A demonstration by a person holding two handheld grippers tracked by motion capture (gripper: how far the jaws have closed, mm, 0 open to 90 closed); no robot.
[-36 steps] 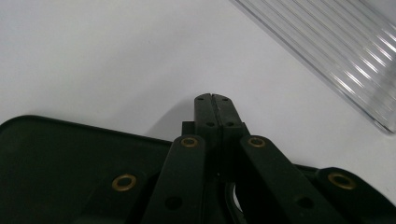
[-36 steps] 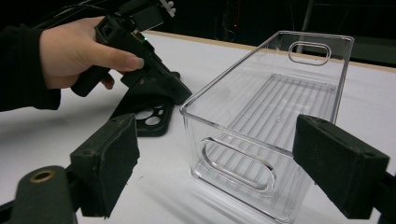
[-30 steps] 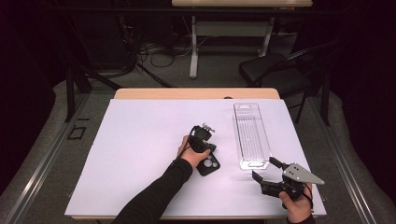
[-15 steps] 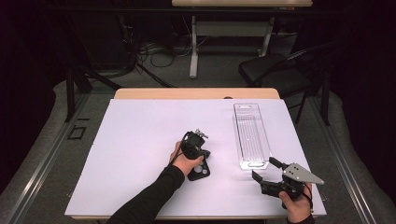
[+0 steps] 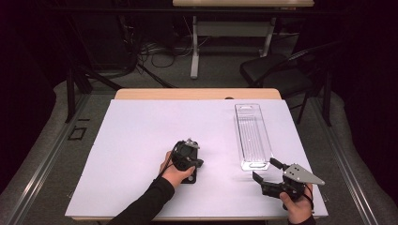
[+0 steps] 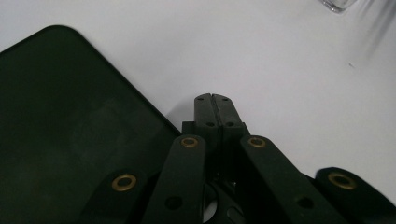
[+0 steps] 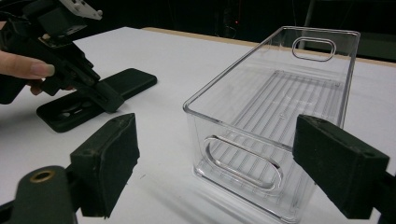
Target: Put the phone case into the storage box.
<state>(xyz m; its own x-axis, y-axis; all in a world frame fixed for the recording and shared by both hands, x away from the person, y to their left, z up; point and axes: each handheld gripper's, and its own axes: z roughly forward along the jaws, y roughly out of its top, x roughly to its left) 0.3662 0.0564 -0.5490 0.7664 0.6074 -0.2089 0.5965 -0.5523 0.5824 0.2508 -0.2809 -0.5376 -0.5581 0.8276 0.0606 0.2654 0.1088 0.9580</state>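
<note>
The step in hand looks like nudging the black phone case (image 5: 190, 177) across the white worktop (image 5: 141, 140): the left tongs (image 6: 215, 105) are pressed fully closed, gripping nothing, their tips on the worktop just right of the case's edge. The case lies flat near the middle, well left of the clear bin (image 5: 253, 136). The right tongs (image 5: 267, 171) hover wide open at the bin's near end, empty. Next, I judge, the left tongs must open and take the case by an edge to lift it toward the bin
</note>
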